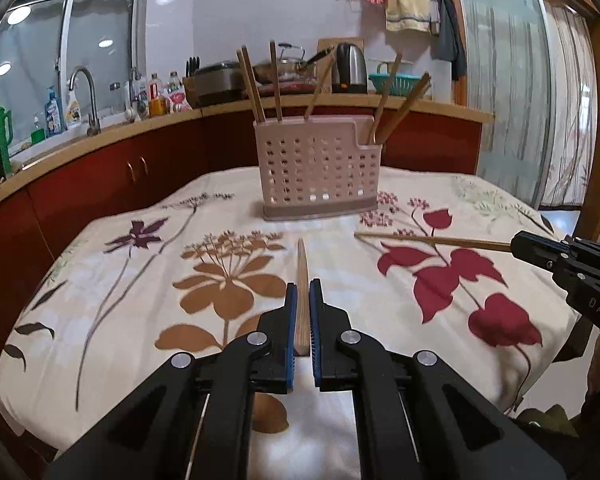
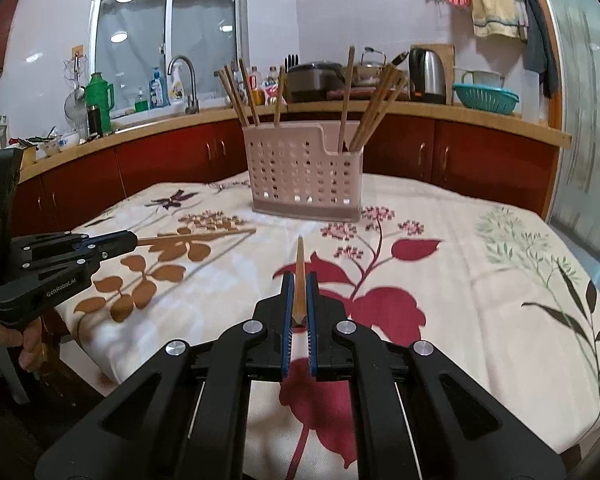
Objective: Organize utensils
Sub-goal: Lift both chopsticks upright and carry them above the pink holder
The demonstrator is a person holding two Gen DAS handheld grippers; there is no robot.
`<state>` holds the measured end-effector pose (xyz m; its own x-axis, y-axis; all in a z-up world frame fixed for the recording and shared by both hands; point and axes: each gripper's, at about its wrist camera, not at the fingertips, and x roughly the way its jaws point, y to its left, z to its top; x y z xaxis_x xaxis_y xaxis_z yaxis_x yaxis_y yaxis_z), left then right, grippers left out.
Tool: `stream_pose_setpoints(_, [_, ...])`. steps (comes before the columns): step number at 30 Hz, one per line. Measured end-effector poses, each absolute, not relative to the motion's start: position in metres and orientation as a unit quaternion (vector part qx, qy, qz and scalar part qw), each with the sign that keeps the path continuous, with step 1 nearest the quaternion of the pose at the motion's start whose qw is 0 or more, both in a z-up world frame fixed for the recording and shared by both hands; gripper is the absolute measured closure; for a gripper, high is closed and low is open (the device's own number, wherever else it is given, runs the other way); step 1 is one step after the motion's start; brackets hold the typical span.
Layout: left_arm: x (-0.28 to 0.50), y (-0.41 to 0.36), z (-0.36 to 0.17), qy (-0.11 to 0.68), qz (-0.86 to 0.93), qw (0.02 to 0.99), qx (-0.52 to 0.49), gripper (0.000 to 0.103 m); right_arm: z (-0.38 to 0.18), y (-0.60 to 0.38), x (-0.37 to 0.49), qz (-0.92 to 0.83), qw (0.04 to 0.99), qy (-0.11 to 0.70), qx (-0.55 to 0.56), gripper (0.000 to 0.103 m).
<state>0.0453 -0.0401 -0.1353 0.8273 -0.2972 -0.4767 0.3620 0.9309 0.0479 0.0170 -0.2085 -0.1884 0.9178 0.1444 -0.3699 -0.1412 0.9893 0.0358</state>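
A pink perforated utensil holder (image 1: 316,168) (image 2: 306,170) stands on the flowered tablecloth with several wooden chopsticks upright in it. My left gripper (image 1: 302,292) is shut on a wooden chopstick (image 1: 301,264) that points forward toward the holder, above the cloth. My right gripper (image 2: 299,286) is shut on another wooden chopstick (image 2: 299,260), also pointing at the holder. In the left wrist view the right gripper (image 1: 518,246) enters at the right edge with its chopstick (image 1: 432,240) held level. In the right wrist view the left gripper (image 2: 130,240) comes in from the left with its chopstick (image 2: 196,236).
The table (image 1: 100,320) with its flowered cloth fills the foreground. Behind it runs a red cabinet counter (image 2: 480,120) with a sink tap (image 2: 186,76), bottles, a green flask (image 2: 98,100), a kettle (image 2: 428,74), a pot and a teal basket (image 2: 486,98). A person's hand (image 2: 28,348) holds the left gripper's handle.
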Motion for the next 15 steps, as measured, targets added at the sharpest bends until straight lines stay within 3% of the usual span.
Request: stream_pose_setpoints(15, [0.037,-0.031,-0.087,0.187,-0.175,0.966,0.047,0.096,-0.152,-0.212,0.010,0.065,0.986,0.152,0.008,0.097])
